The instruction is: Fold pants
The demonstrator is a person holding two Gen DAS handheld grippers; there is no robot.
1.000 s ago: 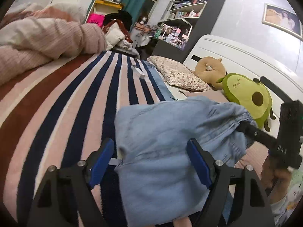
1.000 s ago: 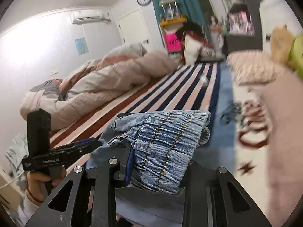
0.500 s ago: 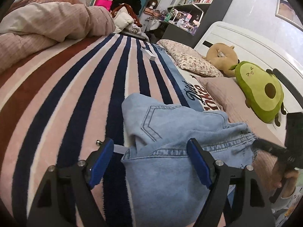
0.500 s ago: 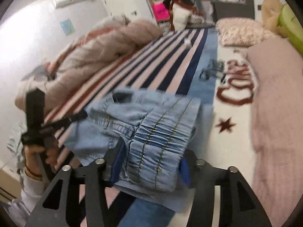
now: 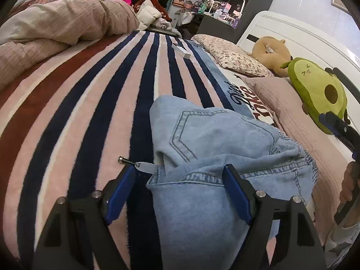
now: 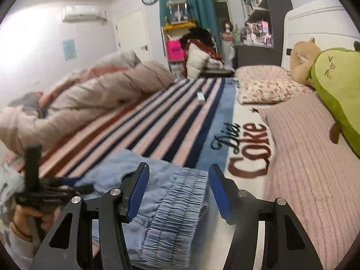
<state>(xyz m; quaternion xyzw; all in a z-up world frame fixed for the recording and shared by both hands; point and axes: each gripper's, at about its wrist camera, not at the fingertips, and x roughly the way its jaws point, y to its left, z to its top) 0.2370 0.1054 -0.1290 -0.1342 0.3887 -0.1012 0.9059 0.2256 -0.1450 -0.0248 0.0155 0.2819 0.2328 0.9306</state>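
Observation:
Light blue denim pants (image 5: 216, 148) lie folded in a bundle on the striped blanket (image 5: 90, 103). A back pocket faces up. My left gripper (image 5: 180, 186) is open, its blue pads on either side of the hem edge, with cloth between them. In the right wrist view the pants (image 6: 171, 204) show their gathered elastic waistband. My right gripper (image 6: 178, 191) is open over the waistband and holds nothing. The left gripper (image 6: 67, 186) shows at that view's left, the right one (image 5: 337, 128) at the left wrist view's right edge.
A pink pillow (image 6: 310, 157), a floral pillow (image 5: 231, 56), a green avocado plush (image 5: 317, 90) and a tan plush (image 5: 270, 49) lie by the white headboard. A rumpled duvet (image 5: 56, 24) is heaped to the left. A small white box (image 5: 181, 51) lies on the stripes.
My right gripper has opened and let go of the waistband. The pants have come down from the air to rest on the blanket. The left gripper stays open.

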